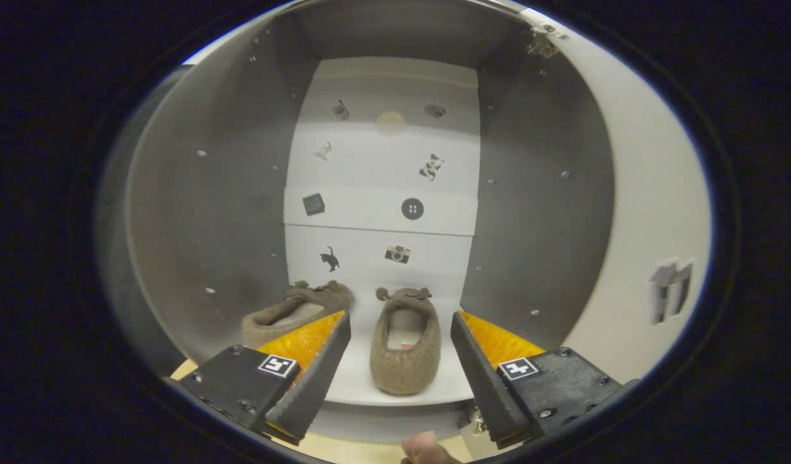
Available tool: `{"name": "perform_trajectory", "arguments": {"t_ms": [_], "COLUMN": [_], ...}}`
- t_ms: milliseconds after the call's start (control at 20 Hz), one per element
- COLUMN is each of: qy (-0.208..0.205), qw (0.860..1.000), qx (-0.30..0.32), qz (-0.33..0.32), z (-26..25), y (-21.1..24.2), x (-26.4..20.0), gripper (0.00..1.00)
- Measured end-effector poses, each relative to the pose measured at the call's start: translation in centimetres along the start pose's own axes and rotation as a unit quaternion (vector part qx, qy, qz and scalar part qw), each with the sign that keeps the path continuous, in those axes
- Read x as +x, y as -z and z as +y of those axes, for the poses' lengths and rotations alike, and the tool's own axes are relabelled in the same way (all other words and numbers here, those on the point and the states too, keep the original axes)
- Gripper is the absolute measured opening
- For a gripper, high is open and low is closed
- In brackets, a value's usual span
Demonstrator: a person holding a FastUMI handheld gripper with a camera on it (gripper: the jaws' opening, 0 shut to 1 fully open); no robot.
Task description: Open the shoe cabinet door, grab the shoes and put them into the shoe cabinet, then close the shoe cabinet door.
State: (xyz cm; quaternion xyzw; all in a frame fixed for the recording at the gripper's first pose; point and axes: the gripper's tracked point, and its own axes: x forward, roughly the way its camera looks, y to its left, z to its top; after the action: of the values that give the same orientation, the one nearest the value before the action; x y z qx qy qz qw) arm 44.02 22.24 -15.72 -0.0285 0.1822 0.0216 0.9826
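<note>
Jaws [400, 322] wide open, empty, brown slipper [405, 341] between them, lengthwise, toe toward cabinet [208, 212] back

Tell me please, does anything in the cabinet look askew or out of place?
Only slightly: the left slipper lies angled beside the straight right slipper on the cabinet floor. The open gripper hovers around the right one, apart from it.

The camera rides on the gripper [400, 322] and looks straight into the open shoe cabinet [202, 212] from close by. Its back wall [382, 167] is toward 12 o'clock, the fingers at 6 o'clock.
</note>
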Motion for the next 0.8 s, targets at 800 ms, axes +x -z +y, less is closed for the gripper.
{"name": "perform_trajectory", "arguments": {"t_ms": [800], "qy": [-0.031], "qw": [0.992], "qx": [0.018], "qz": [-0.122], "z": [-6.1], "y": [-7.3], "x": [-35.2], "gripper": [1.0]}}
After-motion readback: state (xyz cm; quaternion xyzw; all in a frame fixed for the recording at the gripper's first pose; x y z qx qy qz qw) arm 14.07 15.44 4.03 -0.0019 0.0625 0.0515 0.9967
